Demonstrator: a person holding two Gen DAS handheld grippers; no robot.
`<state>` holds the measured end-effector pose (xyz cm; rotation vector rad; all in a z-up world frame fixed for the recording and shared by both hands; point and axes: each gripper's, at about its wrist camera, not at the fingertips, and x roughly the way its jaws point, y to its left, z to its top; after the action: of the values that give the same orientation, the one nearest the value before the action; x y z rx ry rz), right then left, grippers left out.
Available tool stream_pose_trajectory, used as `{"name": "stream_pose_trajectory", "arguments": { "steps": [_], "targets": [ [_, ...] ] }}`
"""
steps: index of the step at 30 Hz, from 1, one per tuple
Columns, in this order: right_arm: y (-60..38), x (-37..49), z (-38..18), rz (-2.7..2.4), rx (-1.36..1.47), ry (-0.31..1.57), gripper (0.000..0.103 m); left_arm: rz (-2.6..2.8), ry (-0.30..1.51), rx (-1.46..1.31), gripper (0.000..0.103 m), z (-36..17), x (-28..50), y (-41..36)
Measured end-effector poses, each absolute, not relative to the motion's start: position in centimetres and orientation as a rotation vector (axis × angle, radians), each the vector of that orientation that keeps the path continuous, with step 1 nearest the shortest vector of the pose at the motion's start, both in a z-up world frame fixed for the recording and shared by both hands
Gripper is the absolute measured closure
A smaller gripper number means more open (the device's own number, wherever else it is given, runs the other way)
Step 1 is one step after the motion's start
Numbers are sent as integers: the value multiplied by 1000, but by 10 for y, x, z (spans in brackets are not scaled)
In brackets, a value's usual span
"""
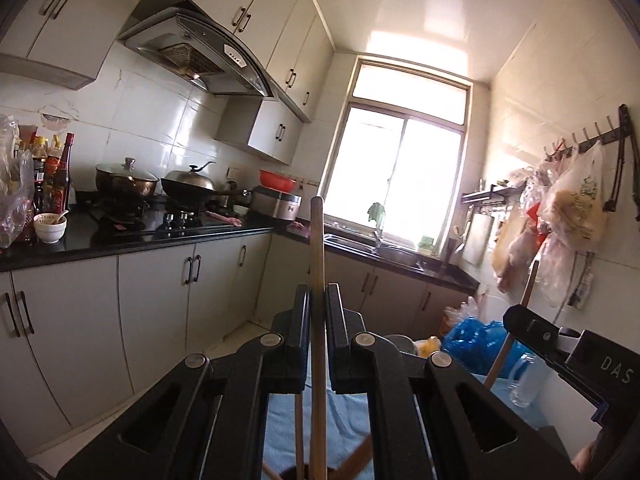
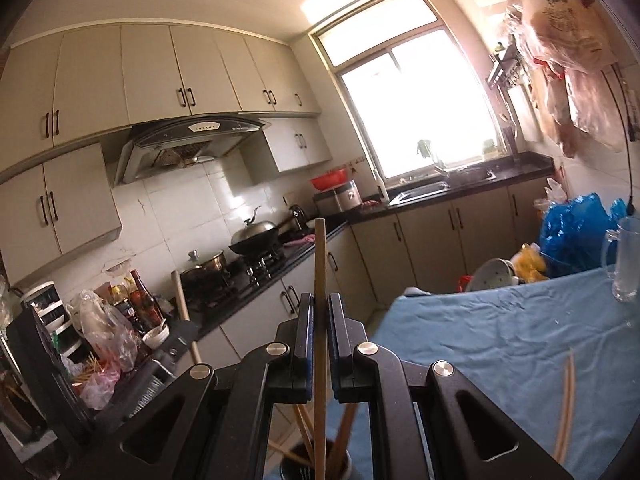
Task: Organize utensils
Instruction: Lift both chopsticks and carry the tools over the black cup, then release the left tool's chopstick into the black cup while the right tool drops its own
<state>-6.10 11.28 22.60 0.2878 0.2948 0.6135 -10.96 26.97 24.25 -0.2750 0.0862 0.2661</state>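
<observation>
I have one chopstick (image 1: 317,264) pinched in my left hand-held gripper (image 1: 318,304) and another chopstick (image 2: 319,272) in my right hand-held gripper (image 2: 319,316), some chopsticks already stand in the holder (image 2: 316,466), and a loose pair (image 2: 567,396) waits on the blue-clothed surface (image 2: 480,344).

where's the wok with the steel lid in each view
Left wrist view: the wok sits on the stove at left of centre, right of the glass-lidded pot.
Right wrist view: the wok is just left of centre, up and right of that pot.
Shared landmark: the red bowl on the steel cooker, towards the window from the wok.
</observation>
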Motion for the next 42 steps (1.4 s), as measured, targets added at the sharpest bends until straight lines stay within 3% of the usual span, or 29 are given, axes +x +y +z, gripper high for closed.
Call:
{"name": "stream_pose_trajectory", "arguments": {
  "steps": [13, 23, 24, 26, 27, 28, 29, 30, 33, 42],
  "targets": [
    [140, -25, 178, 593, 240, 387, 96, 294, 200, -276, 96, 196, -69, 277],
    [146, -34, 165, 597, 184, 416, 95, 320, 212, -246, 96, 193, -75, 273],
    [147, -35, 165, 596, 179, 416, 95, 330, 225, -238, 91, 193, -77, 273],
    [147, -38, 166, 593, 178, 414, 91, 357, 233, -228, 69, 196, -82, 272],
    [145, -39, 166, 593, 180, 413, 89, 374, 228, -225, 53, 198, -86, 272],
    [145, -40, 167, 593, 182, 413, 80, 387, 216, -223, 49, 200, -92, 271],
    [141, -41, 168, 588, 187, 408, 71, 394, 208, -219, 49, 202, -95, 270],
    [141, -43, 169, 583, 187, 403, 69, 404, 202, -206, 47, 205, -102, 268],
    [131, -49, 172, 562, 191, 389, 68, 417, 217, -174, 39, 211, -113, 262],
    [79, -69, 166, 462, 253, 415, 59, 387, 271, -131, 36, 215, -147, 232]
  ]
}}
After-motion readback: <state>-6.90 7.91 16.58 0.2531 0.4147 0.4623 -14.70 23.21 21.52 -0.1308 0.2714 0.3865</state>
